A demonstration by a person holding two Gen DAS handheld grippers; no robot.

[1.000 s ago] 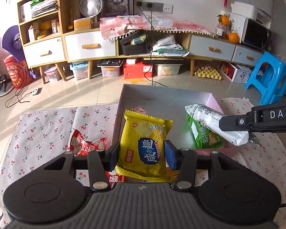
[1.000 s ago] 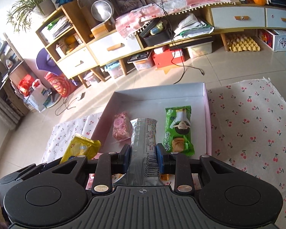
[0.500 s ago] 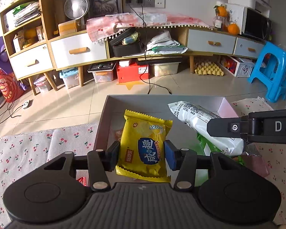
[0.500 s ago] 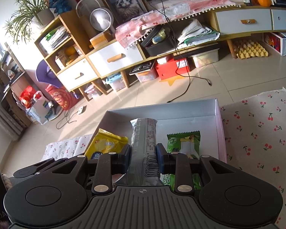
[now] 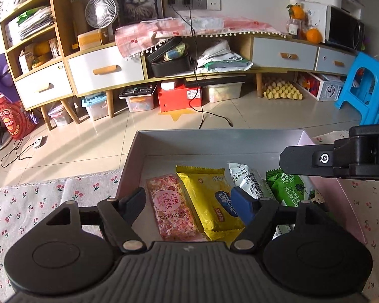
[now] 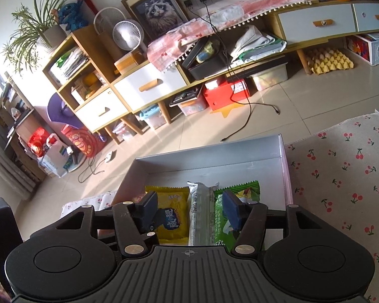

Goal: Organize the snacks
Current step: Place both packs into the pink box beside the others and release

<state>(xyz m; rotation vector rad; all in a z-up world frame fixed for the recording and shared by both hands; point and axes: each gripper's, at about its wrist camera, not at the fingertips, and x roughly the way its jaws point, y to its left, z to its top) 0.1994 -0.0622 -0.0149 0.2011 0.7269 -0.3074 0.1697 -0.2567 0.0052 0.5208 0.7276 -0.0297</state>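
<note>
Snacks are lying side by side in the shallow grey cardboard box [image 5: 214, 141] on the cherry-print cloth [image 5: 38, 202]: a pink speckled bar packet [image 5: 173, 204] at the left, then a yellow crinkle-edged biscuit packet [image 5: 209, 197], a long silver-white wrapped bar [image 6: 200, 214] and a green wafer packet [image 5: 288, 189] at the right. All four are resting in the near half of the box, with the far half bare.

The left gripper [image 5: 188, 203] is hanging over the pink and yellow packets, its jaws having just been opening, pads clear of both. The right gripper [image 6: 189, 209] is likewise straddling the silver bar, jaws just been opening and no longer pressing it.

The step in hand looks like the release, so doing it well is meaning letting the fingers spread fully before pulling away, then lifting straight back so a blue pad [image 5: 242, 208] is not dragging a wrapper edge and skewing the row. Since the two tools are working close together, drawing them apart one at a time is seeming wise.
</note>
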